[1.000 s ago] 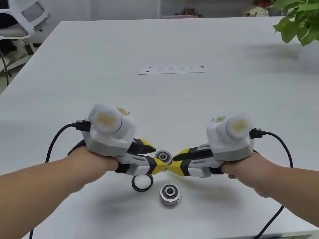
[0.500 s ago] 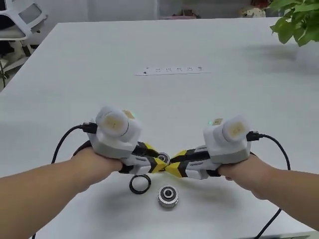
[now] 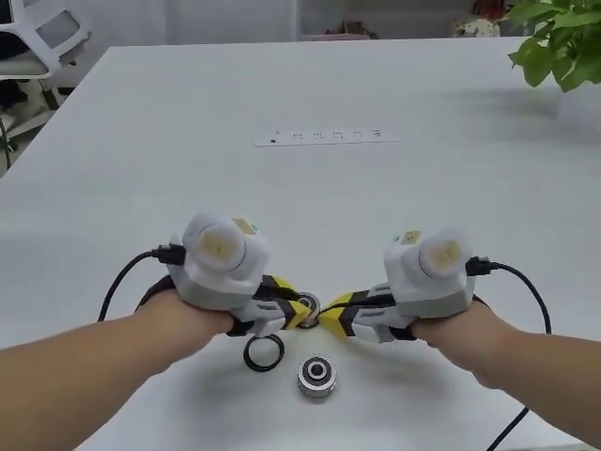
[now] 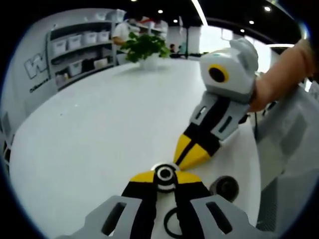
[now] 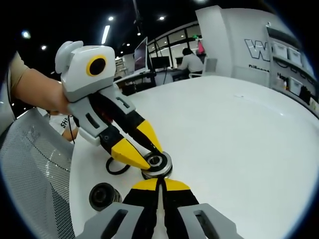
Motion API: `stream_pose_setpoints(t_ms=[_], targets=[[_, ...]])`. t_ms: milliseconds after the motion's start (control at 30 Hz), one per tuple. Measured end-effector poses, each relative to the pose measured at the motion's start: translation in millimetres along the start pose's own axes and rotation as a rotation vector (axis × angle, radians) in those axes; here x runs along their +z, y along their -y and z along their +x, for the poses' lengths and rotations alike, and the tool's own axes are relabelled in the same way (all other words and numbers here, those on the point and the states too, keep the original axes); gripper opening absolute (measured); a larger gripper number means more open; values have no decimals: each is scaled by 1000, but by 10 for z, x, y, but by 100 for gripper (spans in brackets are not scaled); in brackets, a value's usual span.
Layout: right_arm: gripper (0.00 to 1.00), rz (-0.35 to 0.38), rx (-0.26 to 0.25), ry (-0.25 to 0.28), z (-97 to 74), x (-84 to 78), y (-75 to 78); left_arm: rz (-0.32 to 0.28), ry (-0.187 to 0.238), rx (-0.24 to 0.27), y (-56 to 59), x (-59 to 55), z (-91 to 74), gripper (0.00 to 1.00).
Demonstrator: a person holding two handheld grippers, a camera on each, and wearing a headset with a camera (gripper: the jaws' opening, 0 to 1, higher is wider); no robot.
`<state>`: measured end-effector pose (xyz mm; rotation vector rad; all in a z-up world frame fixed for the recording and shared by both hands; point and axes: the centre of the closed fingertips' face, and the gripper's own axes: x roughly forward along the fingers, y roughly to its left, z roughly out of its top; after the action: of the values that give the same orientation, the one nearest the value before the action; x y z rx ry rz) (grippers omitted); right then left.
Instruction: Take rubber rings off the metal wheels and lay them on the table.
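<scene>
My left gripper [image 3: 299, 312] [image 4: 165, 178] is shut on a small metal wheel [image 3: 307, 303] [image 4: 165, 172] [image 5: 159, 164], held just above the white table. My right gripper [image 3: 331, 321] [image 5: 158, 185] faces it with its jaws shut and its tips against the wheel's rim; whether they pinch the rubber is not clear. A loose black rubber ring [image 3: 264, 353] [image 5: 115, 167] lies flat on the table below the left gripper. A second wheel [image 3: 316, 374] [image 4: 227, 186] [image 5: 102, 195] with a dark ring around it lies just right of the loose ring.
The white table [image 3: 310, 197] stretches far ahead. A white power strip [image 3: 324, 136] lies at mid-table. A green plant [image 3: 554, 42] stands at the far right corner, and an office chair [image 3: 38, 42] stands off the far left. The near table edge is close to the second wheel.
Both grippers have stayed tip to tip at the held wheel and sunk slightly nearer the table. The loose ring and the second wheel have not moved.
</scene>
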<state>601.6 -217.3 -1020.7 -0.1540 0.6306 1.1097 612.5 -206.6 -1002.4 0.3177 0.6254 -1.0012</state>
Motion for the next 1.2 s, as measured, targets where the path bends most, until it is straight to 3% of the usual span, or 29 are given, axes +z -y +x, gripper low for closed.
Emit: stream_pose_setpoints(t_ms=[200, 433, 667, 900, 1200], targets=[[0, 183, 6, 40, -12, 1, 38, 9, 3, 11, 6, -6, -9, 13], [0, 281, 9, 89, -56, 57, 90, 8, 2, 11, 5, -13, -11, 13], [0, 328, 18, 127, -65, 131, 105, 6, 1, 20, 8, -17, -12, 13], [0, 339, 23, 132, -67, 158, 75, 10, -6, 30, 7, -17, -7, 12], [0, 304, 17, 123, -64, 182, 45, 9, -14, 40, 8, -15, -5, 12]])
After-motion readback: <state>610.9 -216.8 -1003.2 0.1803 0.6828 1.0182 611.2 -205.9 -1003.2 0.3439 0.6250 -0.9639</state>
